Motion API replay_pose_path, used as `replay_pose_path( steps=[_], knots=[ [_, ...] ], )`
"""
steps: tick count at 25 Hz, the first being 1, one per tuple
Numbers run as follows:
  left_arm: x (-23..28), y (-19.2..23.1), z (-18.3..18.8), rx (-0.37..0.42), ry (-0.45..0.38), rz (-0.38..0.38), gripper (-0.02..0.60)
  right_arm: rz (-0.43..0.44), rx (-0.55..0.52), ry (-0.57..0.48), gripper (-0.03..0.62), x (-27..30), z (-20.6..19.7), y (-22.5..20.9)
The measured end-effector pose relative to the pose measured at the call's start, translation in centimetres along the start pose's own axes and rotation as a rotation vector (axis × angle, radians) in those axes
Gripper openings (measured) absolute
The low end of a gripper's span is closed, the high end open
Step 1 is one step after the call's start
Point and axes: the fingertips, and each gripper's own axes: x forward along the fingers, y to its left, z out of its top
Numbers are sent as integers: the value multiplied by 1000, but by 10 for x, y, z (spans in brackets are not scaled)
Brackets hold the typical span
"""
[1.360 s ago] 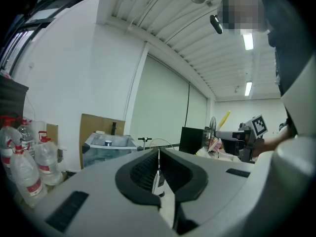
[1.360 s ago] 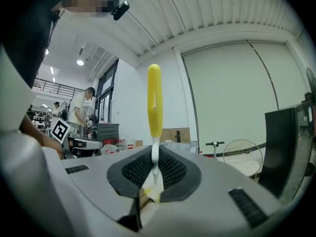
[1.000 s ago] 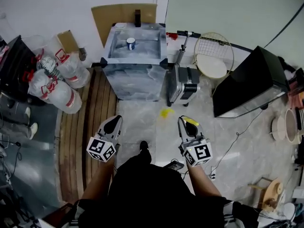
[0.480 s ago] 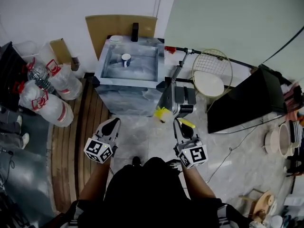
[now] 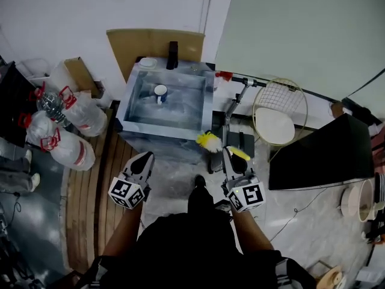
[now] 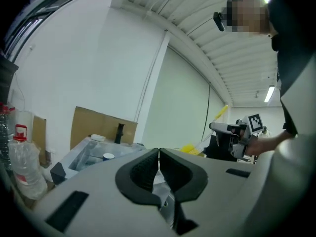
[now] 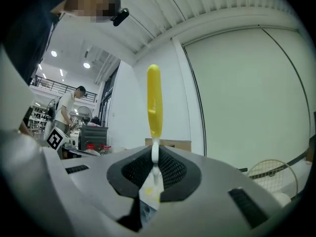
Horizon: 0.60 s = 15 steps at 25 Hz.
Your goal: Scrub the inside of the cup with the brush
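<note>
The left gripper (image 5: 144, 157) is seen clenched, its two dark pads pressed together with nothing between them, as is shown plainly in the left gripper view (image 6: 158, 154). It is held out in front of the person, level with the right gripper (image 5: 232, 159).

The right gripper (image 7: 155, 163) is closed on the brush (image 7: 154, 100). The thin white neck of the brush is gripped between the pads, and the yellow handle is seen rising upright above the jaws in the right gripper view. In the head view the yellow bristle head of the brush (image 5: 209, 141) is seen ahead of the right gripper, near the front right corner of the basin (image 5: 162, 131). In the left gripper view the brush (image 6: 190, 149) is seen off to the right, carried by the other gripper.

The cup (image 5: 160, 92), white with a dark blue outside, is stood upright inside the marble-patterned basin, toward its back, well apart from both grippers and from the brush. It is also seen in the left gripper view (image 6: 108, 156), within the basin walls (image 6: 81, 154). A black tap (image 5: 173, 55) is mounted at the basin's back edge, and a sheet of cardboard (image 5: 144, 41) is leaned against the wall behind it.

Large water bottles (image 5: 72, 131) are piled on the floor to the left of the basin.
</note>
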Motion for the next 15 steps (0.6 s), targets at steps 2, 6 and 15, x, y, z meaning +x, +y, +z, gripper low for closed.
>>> replay_pose_path(
  steps=[2, 6, 15],
  knots=[
    [24, 8, 9, 5, 0, 34, 20, 40, 8, 5, 41, 24, -1, -19],
    [67, 24, 31, 18, -6, 109, 21, 128, 21, 25, 41, 69, -2, -55],
    [139, 61, 40, 32, 61, 246, 125, 294, 42, 46, 41, 160, -12, -111]
  ],
)
